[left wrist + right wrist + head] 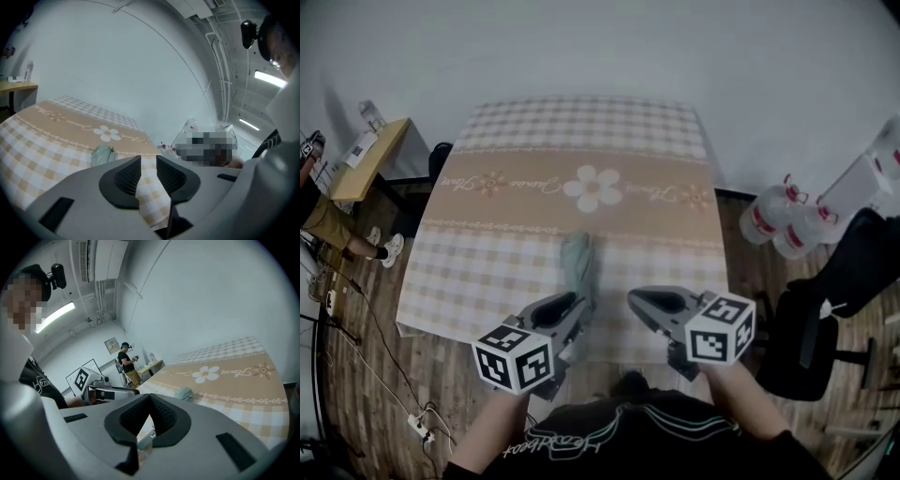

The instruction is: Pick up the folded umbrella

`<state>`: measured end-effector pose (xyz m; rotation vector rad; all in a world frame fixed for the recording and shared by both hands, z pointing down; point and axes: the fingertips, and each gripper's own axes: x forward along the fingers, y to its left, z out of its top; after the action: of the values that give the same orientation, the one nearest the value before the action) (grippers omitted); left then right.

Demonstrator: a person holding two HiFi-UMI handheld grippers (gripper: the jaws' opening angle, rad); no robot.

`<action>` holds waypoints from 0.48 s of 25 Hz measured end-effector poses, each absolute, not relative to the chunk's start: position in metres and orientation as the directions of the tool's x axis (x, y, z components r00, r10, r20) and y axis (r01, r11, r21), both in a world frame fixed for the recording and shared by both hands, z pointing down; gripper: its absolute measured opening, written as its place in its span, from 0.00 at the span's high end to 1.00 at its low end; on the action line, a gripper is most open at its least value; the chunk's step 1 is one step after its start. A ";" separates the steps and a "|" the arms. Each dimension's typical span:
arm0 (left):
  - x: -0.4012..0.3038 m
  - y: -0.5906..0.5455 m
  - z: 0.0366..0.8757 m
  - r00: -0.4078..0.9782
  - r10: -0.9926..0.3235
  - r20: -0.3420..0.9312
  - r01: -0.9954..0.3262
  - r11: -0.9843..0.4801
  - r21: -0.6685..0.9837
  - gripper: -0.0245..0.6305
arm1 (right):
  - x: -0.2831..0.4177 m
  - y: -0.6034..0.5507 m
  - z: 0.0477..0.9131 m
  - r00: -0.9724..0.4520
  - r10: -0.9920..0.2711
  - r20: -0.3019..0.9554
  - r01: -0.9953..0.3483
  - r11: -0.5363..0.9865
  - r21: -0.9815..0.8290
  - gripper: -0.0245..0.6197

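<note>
Left tongs (148,160): jaws slightly apart, leaving a narrow slot between the ribbed pads through which only checked cloth shows; nothing is gripped. Right tongs (150,396): pad tips meet, closed on nothing. Both pairs are held side by side, apart from each other, over the near edge of the surface (469,272). The folded umbrella (577,267), grey-green, lies flat on the cloth between the two pairs and ahead of them. Its near end is just beside the tips of the left tongs, and contact there cannot be judged. Beyond the umbrella, a white daisy print (592,187) sits in the beige band of the cloth. On the floor right of the right tongs stand a black chair (825,309) and clear water bottles (778,220). Far left of the left tongs stands a small wooden desk (370,155).
</note>
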<state>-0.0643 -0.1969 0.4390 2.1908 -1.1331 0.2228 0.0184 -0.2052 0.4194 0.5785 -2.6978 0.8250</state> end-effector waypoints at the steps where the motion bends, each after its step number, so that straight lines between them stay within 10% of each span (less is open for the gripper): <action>1: -0.065 -0.203 0.444 0.594 -0.675 0.437 -0.792 -0.395 0.465 0.81 | 0.022 -0.211 0.422 -0.888 -0.292 0.355 -0.441 0.756 -0.483 0.95; 12: -0.077 -0.248 0.524 0.371 -0.688 0.624 -0.915 -0.157 0.371 0.52 | 0.058 -0.271 0.461 -0.902 -0.254 0.350 -0.422 0.695 -0.583 0.95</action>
<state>-0.0772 -0.2483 0.5244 1.9160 -1.3861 0.4038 0.0582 -0.2710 0.4609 0.5412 -2.6633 1.0042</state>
